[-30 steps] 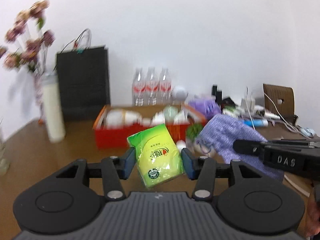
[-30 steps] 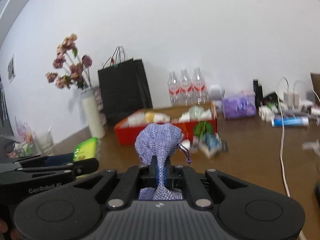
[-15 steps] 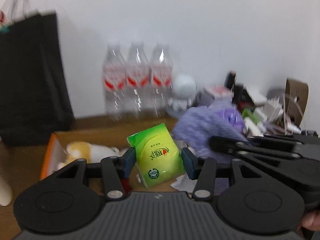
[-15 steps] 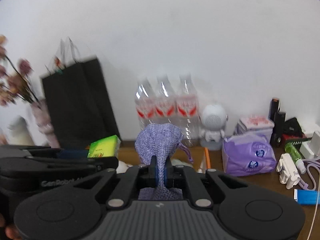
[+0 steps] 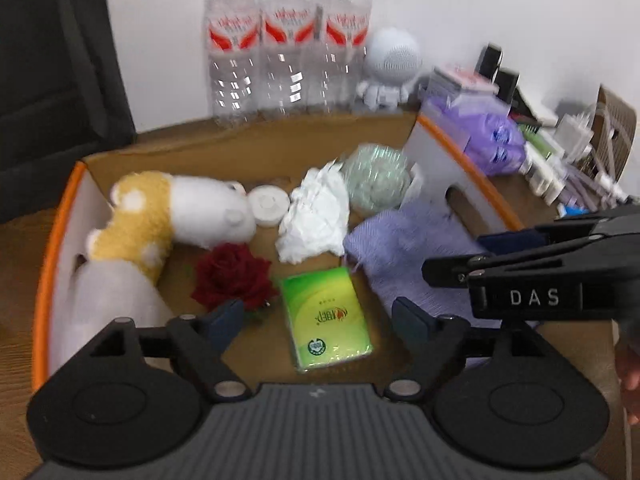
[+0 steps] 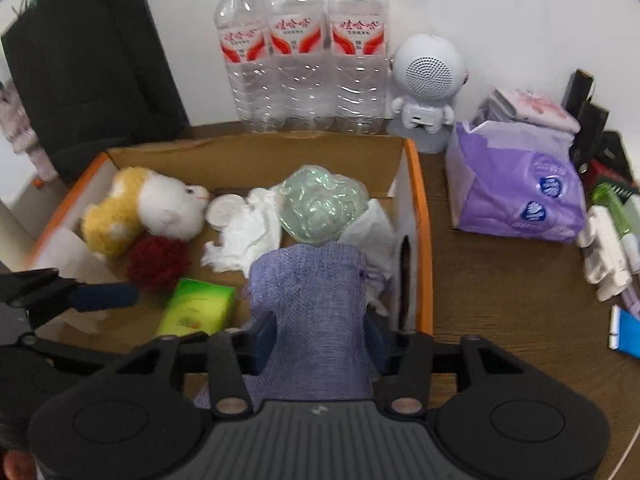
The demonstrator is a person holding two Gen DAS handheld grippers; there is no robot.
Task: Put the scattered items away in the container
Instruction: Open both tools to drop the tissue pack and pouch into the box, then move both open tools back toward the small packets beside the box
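Note:
An orange-rimmed cardboard box (image 5: pixel 468 160) (image 6: pixel 420 200) holds a yellow-and-white plush toy (image 5: pixel 172 216), a red rose (image 5: pixel 232 276), crumpled white tissue (image 5: pixel 316 216) and a pale green wrapped ball (image 5: pixel 376 180). The green tissue pack (image 5: pixel 326 320) (image 6: pixel 196 308) lies on the box floor. My left gripper (image 5: pixel 318 320) hovers over it, jaws opening, pads clear of it. The purple mesh pouch (image 6: pixel 312 300) (image 5: pixel 404 252) sags into the box's right end. It sits between the opening jaws of my right gripper (image 6: pixel 320 340), loose rather than pinched.
Three water bottles (image 6: pixel 304 60) and a white robot-shaped speaker (image 6: pixel 428 76) stand behind the box against the wall. A black bag (image 6: pixel 88 64) is at the back left. A purple tissue package (image 6: pixel 516 196), chargers and tubes (image 6: pixel 608 248) crowd the table to the right.
Both grippers have swung forward over the box and tipped downward. The left let go of the green pack, which now lies in the box. The right jaws have parted around the purple pouch.

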